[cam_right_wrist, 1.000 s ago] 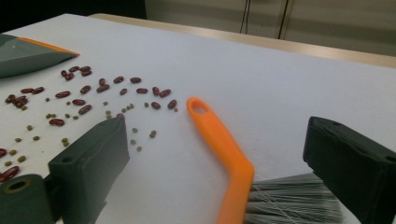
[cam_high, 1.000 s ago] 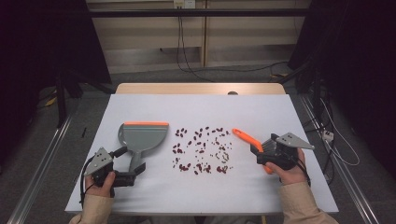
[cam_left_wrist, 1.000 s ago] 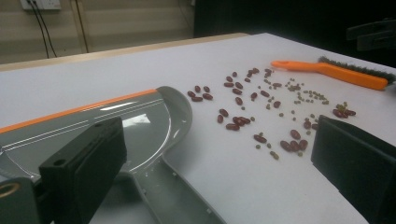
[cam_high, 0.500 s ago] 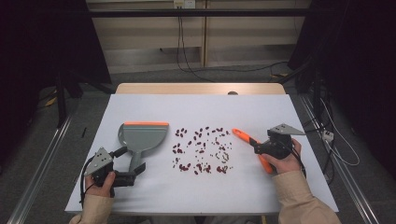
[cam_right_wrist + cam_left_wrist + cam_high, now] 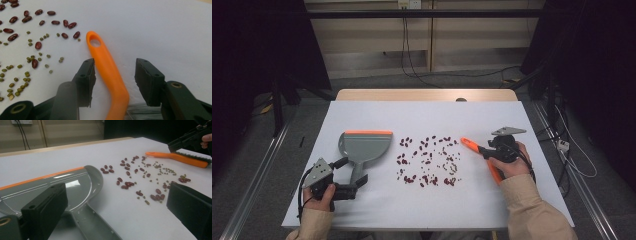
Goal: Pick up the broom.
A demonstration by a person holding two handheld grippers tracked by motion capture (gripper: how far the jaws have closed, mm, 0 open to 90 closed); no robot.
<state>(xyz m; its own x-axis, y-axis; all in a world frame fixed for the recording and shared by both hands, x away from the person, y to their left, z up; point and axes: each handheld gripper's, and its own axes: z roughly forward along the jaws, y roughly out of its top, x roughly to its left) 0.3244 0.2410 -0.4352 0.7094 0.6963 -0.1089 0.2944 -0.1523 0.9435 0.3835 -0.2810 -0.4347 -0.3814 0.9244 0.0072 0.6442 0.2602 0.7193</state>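
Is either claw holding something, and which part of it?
Nothing is gripped yet. The right claw straddles the orange brush at its handle, jaws just closing, with a gap on one side. The left claw stands open around the grey dustpan's handle.

Beans point(image 5: 428, 161) on the table point(image 5: 422, 112) between dustpan point(image 5: 363, 146) left and brush point(image 5: 479, 152) right.

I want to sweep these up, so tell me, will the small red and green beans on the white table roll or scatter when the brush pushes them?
Probably both. The dark red kidney-shaped beans look smooth and oblong, so they may slide or wobble off sideways. The tiny round green beans seem likelier to roll freely. All lie loose on the smooth white table, so gentle strokes of the orange-handled brush seem wise.
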